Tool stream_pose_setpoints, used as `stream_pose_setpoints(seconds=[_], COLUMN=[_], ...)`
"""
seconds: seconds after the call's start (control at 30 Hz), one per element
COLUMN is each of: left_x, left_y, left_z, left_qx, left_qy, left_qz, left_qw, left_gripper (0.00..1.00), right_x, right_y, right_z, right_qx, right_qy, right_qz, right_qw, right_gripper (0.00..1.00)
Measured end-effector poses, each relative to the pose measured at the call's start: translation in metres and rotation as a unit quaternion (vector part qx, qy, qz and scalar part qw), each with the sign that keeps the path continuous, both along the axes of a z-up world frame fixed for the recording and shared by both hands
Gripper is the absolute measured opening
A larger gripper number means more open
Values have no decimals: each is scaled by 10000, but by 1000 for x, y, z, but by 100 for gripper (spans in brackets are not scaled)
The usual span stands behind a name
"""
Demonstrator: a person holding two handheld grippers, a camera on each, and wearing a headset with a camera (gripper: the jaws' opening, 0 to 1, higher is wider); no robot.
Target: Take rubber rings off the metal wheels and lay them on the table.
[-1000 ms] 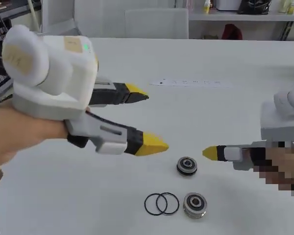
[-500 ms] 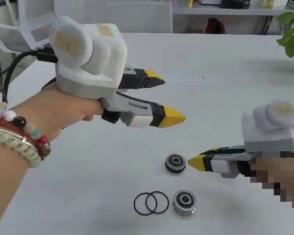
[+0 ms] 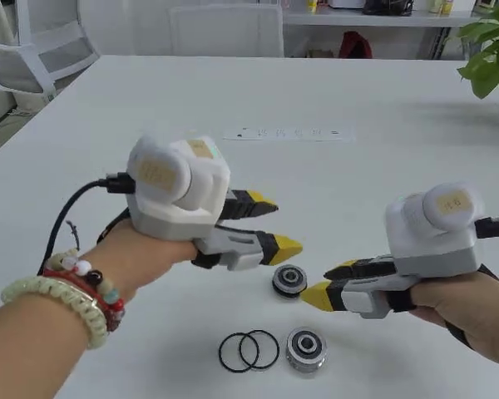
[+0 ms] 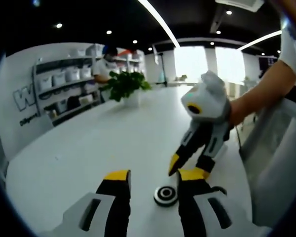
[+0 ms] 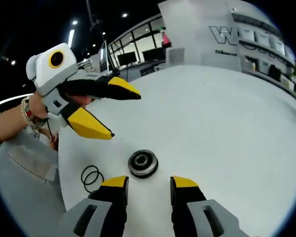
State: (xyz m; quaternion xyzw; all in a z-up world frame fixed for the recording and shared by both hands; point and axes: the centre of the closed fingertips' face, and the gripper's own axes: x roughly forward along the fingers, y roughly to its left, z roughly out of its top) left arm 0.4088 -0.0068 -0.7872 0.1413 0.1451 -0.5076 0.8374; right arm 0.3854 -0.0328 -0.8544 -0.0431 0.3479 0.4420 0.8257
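Hovering over the white surface (image 3: 150, 108), both tools face each other across one wheel. The left gripper (image 3: 281, 224) has its jaws spread wide with nothing between them, its lower tip just above the dark-rimmed wheel (image 3: 289, 280). The right gripper (image 3: 327, 283) points in from the other side, jaws apart and empty too, its tips just beside that wheel. Nearer the person, two loose rubber rings (image 3: 249, 350) lie flat and overlapping, with a bare metal wheel (image 3: 306, 349) just to their right.
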Motion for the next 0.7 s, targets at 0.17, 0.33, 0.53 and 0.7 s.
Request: stream_pose_setpoints(seconds=[0.17, 0.33, 0.53, 0.7], left_x=[-7, -7, -6, -5], left_y=[-7, -11, -6, -5], left_z=[-23, -40, -55, -53], left_qx=[193, 289, 436, 230], left_qy=[152, 336, 482, 622], left_qz=[-122, 35, 125, 247], left_qw=[9996, 9990, 9978, 9975], left_gripper=[31, 28, 24, 22], right_x=[0, -1, -6, -6], right_y=[1, -1, 2, 2], right_z=[1, -4, -7, -7], right_qx=[28, -95, -186, -208], right_qy=[29, 101, 102, 80], right_qz=[16, 19, 158, 182], right_qw=[10000, 9999, 9997, 9996], right_gripper=[31, 28, 27, 27])
